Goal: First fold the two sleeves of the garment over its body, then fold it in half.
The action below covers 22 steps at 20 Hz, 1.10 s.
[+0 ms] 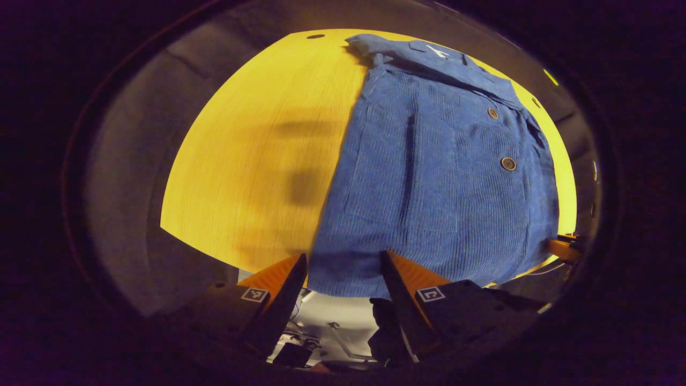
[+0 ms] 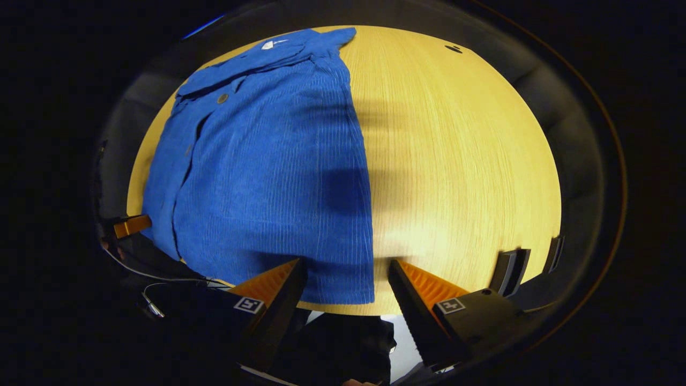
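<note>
In the left gripper view, the blue corduroy button-front garment [image 1: 429, 177] lies flat on the round yellow wooden bench [image 1: 257, 161], collar at the far side and hem at the near edge, while the left claw [image 1: 343, 262] hangs spread just over that near hem, pinching nothing. In the right gripper view the same garment [image 2: 268, 177] covers the left half of the bench [image 2: 461, 161], and the right claw [image 2: 345, 268] stands spread above the hem's near right corner, empty.
</note>
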### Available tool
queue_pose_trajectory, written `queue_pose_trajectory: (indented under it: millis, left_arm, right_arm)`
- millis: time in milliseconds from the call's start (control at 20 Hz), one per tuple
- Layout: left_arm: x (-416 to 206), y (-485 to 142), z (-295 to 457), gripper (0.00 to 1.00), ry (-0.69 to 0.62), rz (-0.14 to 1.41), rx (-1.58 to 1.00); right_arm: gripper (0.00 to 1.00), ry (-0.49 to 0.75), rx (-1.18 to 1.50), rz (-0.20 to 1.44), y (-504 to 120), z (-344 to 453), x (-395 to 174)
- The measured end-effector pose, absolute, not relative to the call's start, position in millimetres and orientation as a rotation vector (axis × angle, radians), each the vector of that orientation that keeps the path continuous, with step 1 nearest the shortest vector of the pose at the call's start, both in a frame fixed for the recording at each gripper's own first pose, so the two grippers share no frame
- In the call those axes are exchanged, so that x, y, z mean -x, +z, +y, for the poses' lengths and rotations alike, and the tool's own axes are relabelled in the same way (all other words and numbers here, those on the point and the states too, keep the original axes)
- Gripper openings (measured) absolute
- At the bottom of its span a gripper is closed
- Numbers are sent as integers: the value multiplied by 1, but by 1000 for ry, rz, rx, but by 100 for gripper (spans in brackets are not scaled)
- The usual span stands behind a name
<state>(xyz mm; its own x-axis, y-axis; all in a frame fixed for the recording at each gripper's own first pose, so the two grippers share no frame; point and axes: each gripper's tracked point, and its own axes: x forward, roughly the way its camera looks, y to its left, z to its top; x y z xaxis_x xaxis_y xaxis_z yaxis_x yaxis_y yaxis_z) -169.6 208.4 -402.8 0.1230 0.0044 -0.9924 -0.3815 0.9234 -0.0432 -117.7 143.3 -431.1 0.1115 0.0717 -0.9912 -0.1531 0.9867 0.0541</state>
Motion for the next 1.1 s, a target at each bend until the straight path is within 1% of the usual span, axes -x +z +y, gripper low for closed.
queue_pose_trajectory:
  millis: [50,100,150,300,350,400,450,550,650,800,950,1100]
  left_arm:
    - [169,-402,208,79,279,1431,312]
    - [167,-403,204,78,261,1435,319]
    - [165,-403,200,65,253,1435,330]
    - [163,-402,188,29,201,1448,303]
    - [161,-403,186,17,198,1444,276]
    - [160,-403,187,5,192,1440,245]
    - [159,-404,185,4,181,1424,241]
    - [156,-398,173,0,149,1421,360]
    - [151,-387,169,0,131,1381,442]
    - [142,-360,174,0,91,1311,432]
    - [124,-319,175,0,17,1203,465]
    - [94,-274,187,0,-15,1092,485]
  right_arm:
    - [99,165,81,1465,-433,142,120]
    - [99,171,82,1469,-429,143,119]
    - [96,182,80,1479,-432,146,122]
    - [40,196,53,1485,-431,160,123]
    - [12,203,47,1482,-432,163,122]
    - [8,212,22,1487,-431,168,122]
    - [5,215,-12,1494,-431,172,122]
    - [5,218,-72,1480,-425,179,119]
    - [5,236,-68,1430,-410,185,109]
    - [5,269,-81,1344,-377,198,90]
    - [5,289,-89,1274,-346,210,65]
    - [5,293,-95,1182,-311,221,31]
